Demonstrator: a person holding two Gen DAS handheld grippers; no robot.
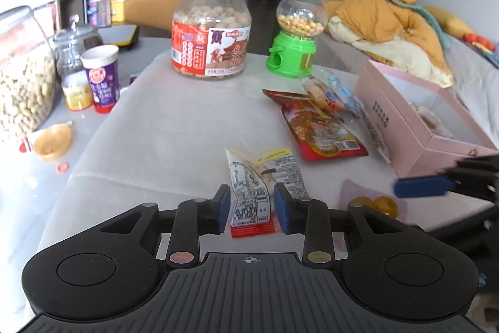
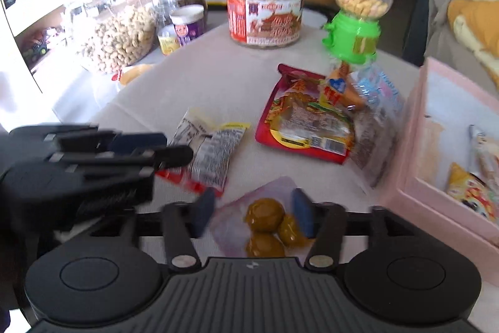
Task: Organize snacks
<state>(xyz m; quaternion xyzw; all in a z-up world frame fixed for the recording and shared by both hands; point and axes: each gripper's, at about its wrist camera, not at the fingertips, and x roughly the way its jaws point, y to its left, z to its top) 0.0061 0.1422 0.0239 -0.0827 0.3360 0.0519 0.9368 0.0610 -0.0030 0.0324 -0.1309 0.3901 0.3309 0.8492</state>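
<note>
Here, in the left wrist view, the left gripper (image 1: 252, 209) stood low centre w/ its blue pads a little apart, either side of a white printed snack packet (image 1: 252, 192) w/ a red end; pads looked just clear of the wrapper, not pressing. Packet lay flat on the pale cloth-covered table (image 1: 174, 127). In the right wrist view, the right gripper (image 2: 254, 213) was at bottom centre, jaws approx. half open, straddling a clear pouch of brown round snacks (image 2: 265, 223) w/o gripping it. Further up, right of centre, a red snack bag (image 2: 299, 127) lay flat w/ a clear blue-printed packet (image 2: 371, 102) leaning betw. it and the pink box (image 2: 414, 145) at the right edge. The box stood open, a few wrapped snacks inside. Toward the top: a gold-lidded jar of round snacks (image 1: 212, 30), a green gumball-style candy dispenser (image 1: 296, 33) beside it, and at upper left a big glass peanut jar (image 2: 112, 24) & a purple cup (image 1: 101, 77).
</note>
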